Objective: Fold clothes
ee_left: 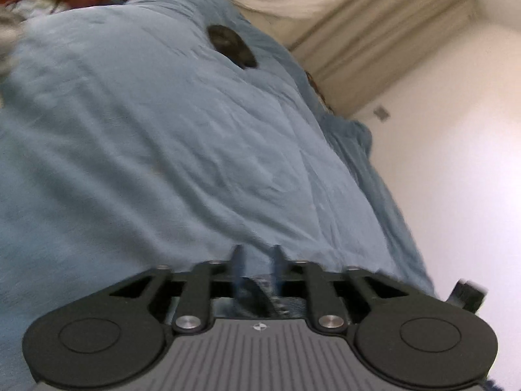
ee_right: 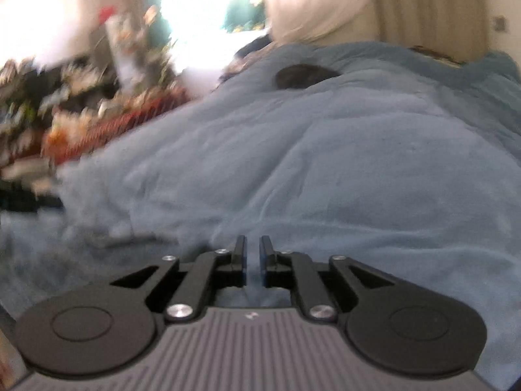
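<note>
Across both wrist views, blue garment [ee_left: 182, 137] lay spread, filling frame. Left gripper [ee_left: 257, 254] & right gripper [ee_right: 253, 251] each pinched its near edge, fingers nearly together. Risk: thin cloth slipping out, motion blur suggesting fast movement.

This is a room in a home, most likely a bedroom. A rumpled blue bedcover [ee_right: 325, 169] fills the middle of both views. Behind it hang pale pleated curtains [ee_left: 384, 29], with a plain white wall [ee_left: 456, 150] beside them carrying a small switch plate [ee_left: 381, 112]. To the bedcover's left lies blurred, patterned household clutter [ee_right: 81, 110] below a bright window [ee_right: 202, 16].
</note>
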Motion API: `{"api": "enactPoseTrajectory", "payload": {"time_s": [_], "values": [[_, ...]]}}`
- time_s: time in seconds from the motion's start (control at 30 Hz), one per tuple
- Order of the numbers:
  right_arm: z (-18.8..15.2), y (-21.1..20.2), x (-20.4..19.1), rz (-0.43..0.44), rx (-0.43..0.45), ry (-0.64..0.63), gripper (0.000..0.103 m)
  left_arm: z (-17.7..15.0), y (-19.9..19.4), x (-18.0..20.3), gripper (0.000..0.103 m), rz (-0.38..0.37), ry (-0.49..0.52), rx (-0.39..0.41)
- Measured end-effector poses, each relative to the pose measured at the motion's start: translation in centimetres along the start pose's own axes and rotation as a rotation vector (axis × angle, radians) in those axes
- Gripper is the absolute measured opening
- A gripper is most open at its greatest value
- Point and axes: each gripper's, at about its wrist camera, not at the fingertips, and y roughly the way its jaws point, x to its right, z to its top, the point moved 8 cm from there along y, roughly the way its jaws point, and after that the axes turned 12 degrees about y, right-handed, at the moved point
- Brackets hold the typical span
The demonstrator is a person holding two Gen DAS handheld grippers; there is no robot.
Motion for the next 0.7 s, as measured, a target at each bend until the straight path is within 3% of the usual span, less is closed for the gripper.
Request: {"api": "enactPoseTrajectory", "payload": {"time_s": [0.07,0.1,0.13,0.17,0.2,0.27,0.4,0.63,0.67,0.7], "values": [[0.0,0.1,-2.3,0.037,-0.012,0.003,0.009,0.1,1.8,1.6,0.038,-0.015,0.048,-0.012],[0.0,0.2,-3.5,0.056,-0.018,0.004,0.009,-0.2,2.8,2.2,0.032,-0.04,0.058,-0.03],[-0.3,0.7,-4.3,0.058,-0.032,-0.004,0.009,-0.4,3.8,2.8,0.024,-0.065,0.068,-0.047],[-0.7,1.4,-4.8,0.051,-0.05,-0.017,0.009,-0.8,4.8,3.4,0.008,-0.083,0.08,-0.066],[-1.2,2.0,-5.4,0.044,-0.067,-0.03,0.009,-1.3,5.6,3.1,0.003,-0.051,0.107,-0.098],[-2.2,3.2,-6.0,0.026,-0.099,-0.051,0.003,-2.8,6.7,1.3,0.003,0.041,0.13,-0.147],[-5.2,4.6,-4.7,-0.023,-0.149,-0.076,0.0,-4.8,6.1,-1.8,0.003,0.01,-0.005,-0.116],[-7.1,4.9,-3.9,-0.056,-0.173,-0.085,0.0,-5.7,4.1,-2.6,0.003,0.053,0.043,-0.072],[-7.0,4.7,-3.7,-0.052,-0.173,-0.067,0.0,-5.7,3.8,-2.7,0.003,0.07,0.046,-0.073],[-6.8,4.4,-3.4,-0.054,-0.173,-0.044,0.0,-5.8,3.6,-2.5,0.003,0.137,0.056,-0.087]]}}
